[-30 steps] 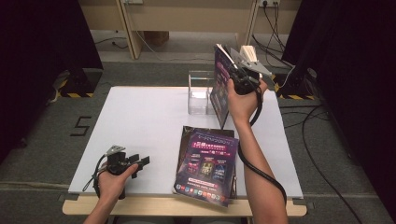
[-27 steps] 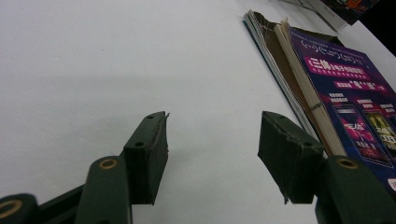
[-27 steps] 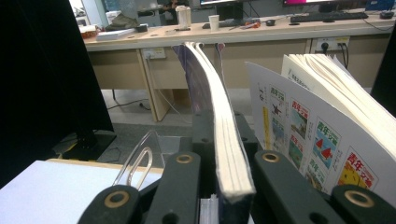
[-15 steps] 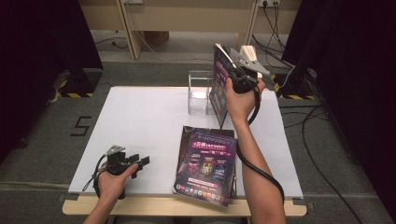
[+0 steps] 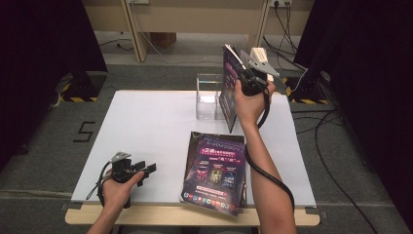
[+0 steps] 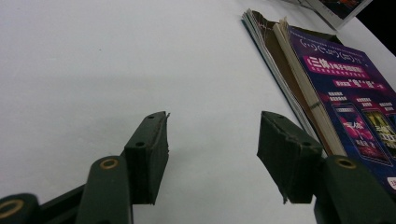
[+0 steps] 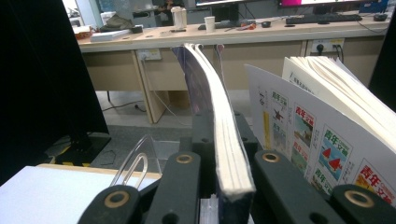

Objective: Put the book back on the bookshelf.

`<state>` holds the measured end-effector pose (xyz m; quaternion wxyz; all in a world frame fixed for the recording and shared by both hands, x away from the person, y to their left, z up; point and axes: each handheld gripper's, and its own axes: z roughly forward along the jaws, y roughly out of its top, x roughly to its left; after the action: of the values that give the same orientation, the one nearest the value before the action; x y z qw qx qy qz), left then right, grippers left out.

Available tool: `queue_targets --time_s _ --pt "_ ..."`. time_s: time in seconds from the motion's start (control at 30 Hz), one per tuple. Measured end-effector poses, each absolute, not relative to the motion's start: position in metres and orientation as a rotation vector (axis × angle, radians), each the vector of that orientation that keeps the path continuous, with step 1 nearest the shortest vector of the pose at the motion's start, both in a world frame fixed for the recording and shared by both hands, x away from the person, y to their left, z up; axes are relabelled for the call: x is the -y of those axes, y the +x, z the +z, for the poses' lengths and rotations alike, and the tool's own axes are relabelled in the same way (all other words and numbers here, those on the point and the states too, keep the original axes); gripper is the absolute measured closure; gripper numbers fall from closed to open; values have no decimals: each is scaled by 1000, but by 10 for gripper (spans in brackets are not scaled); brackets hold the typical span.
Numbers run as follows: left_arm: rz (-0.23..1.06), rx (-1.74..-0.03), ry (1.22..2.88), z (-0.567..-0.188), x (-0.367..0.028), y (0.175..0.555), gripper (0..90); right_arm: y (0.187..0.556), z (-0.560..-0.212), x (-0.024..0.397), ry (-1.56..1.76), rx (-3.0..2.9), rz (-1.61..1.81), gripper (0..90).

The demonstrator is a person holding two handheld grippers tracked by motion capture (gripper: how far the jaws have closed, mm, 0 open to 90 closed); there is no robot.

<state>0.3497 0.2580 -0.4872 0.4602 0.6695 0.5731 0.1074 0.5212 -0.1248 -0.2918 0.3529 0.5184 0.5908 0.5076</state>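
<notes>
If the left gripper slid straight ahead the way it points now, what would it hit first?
Probably the stack of purple-covered magazines lying flat on the white table. The open left gripper aims just left of its spine edge, so depth leaves this uncertain.

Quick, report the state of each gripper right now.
Left gripper: open, holding nothing, low over the white table.
Right gripper: shut on a thin purple-covered magazine, held upright by the clear plastic holder.

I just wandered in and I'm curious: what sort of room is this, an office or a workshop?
Probably an office or lab corner set up for recording. A white table stands on grey carpet between black curtains, with wooden desks carrying a keyboard and a cup behind, and cables trailing across the floor.
</notes>
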Motion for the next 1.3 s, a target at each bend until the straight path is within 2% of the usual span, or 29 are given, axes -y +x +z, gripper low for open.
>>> queue_targets --time_s 1.3 --pt "262 -1408 1652 -488 -259 350 429 536 -292 121 1336 -1504 1300 844"
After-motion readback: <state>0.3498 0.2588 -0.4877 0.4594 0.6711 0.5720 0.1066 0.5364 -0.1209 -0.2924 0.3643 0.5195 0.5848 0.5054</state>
